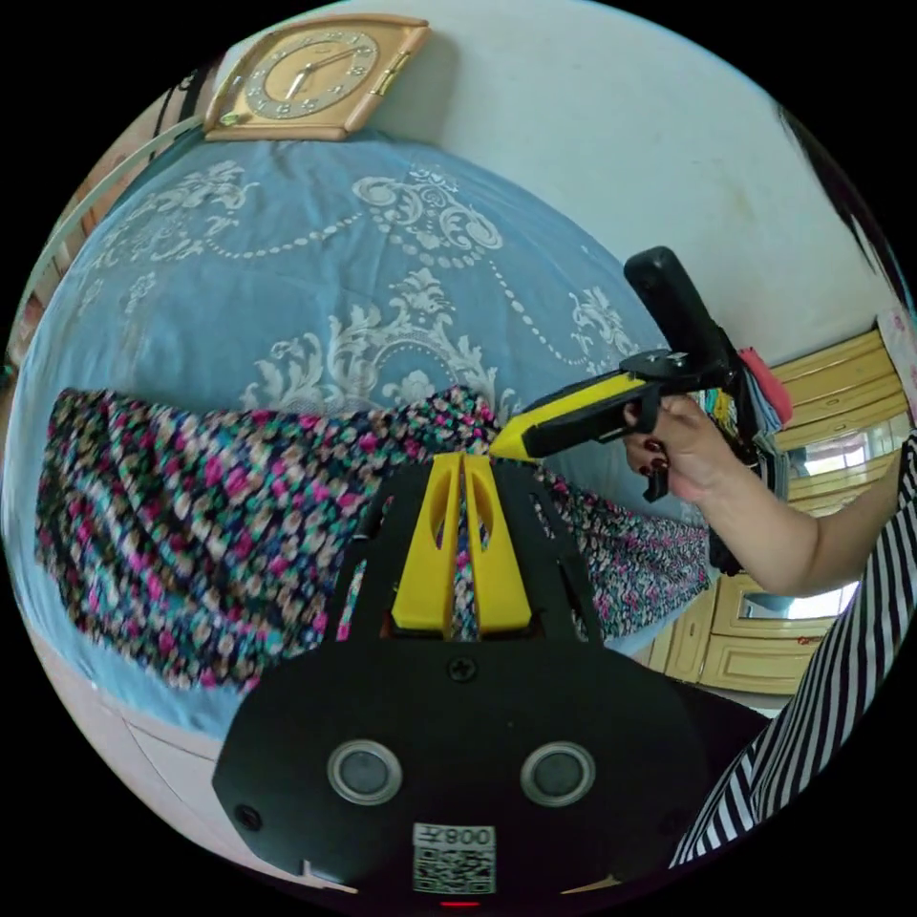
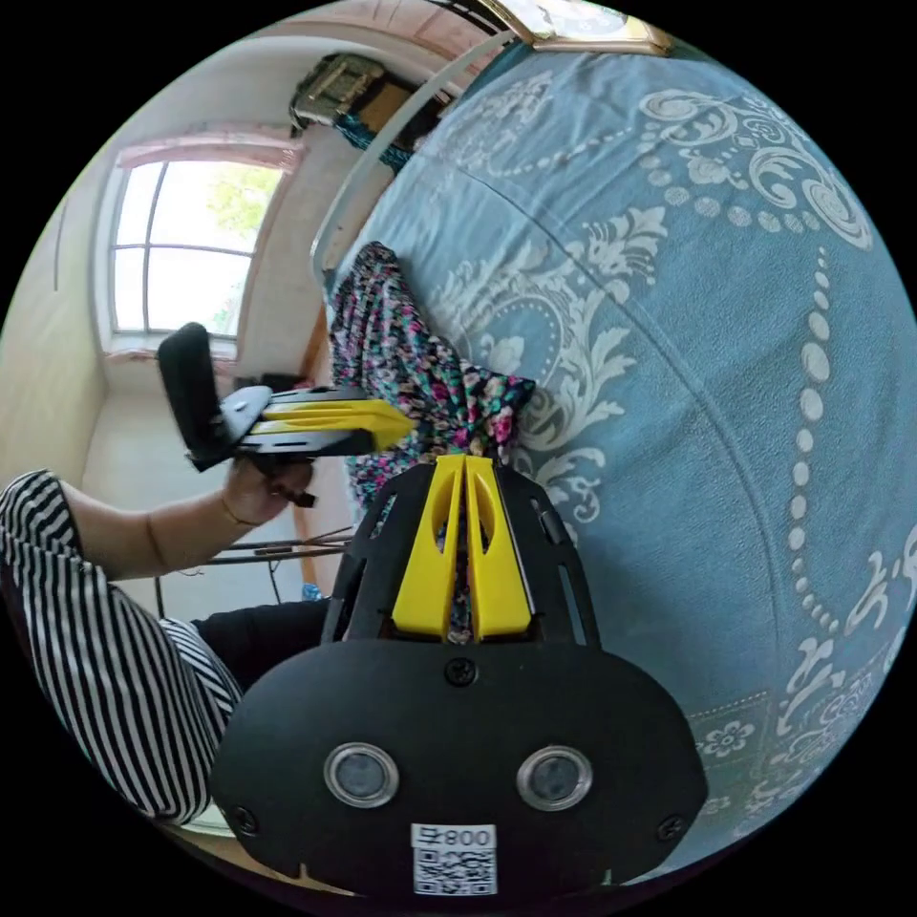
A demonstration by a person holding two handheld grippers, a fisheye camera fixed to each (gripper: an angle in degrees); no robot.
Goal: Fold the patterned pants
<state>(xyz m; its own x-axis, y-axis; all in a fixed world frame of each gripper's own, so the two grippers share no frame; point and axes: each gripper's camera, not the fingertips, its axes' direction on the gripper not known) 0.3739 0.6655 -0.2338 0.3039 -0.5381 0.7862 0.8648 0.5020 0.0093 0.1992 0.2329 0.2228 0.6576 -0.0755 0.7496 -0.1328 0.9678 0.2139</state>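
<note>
The patterned pants [image 1: 191, 516] lie across a blue bed with floral print in pink, teal and black. My left gripper [image 1: 463, 460] has its yellow jaws shut on a raised fold of the fabric near the middle of the pants. Just beside it, the right gripper [image 1: 516, 441] comes in from the right in a person's hand, its tip on the same raised fold. In the right gripper view, the right gripper [image 2: 464, 462] is shut on the lifted pants [image 2: 401, 353], and the left gripper [image 2: 396, 420] pinches the cloth close by.
The blue bedspread [image 1: 315, 258] with white ornament covers the bed [image 2: 726, 382]. A framed clock [image 1: 315, 76] leans against the white wall. Yellow cabinets [image 1: 821, 420] stand at the right. A person in a striped top [image 2: 105, 650] stands at the bed's edge; a window [image 2: 181, 248] is behind.
</note>
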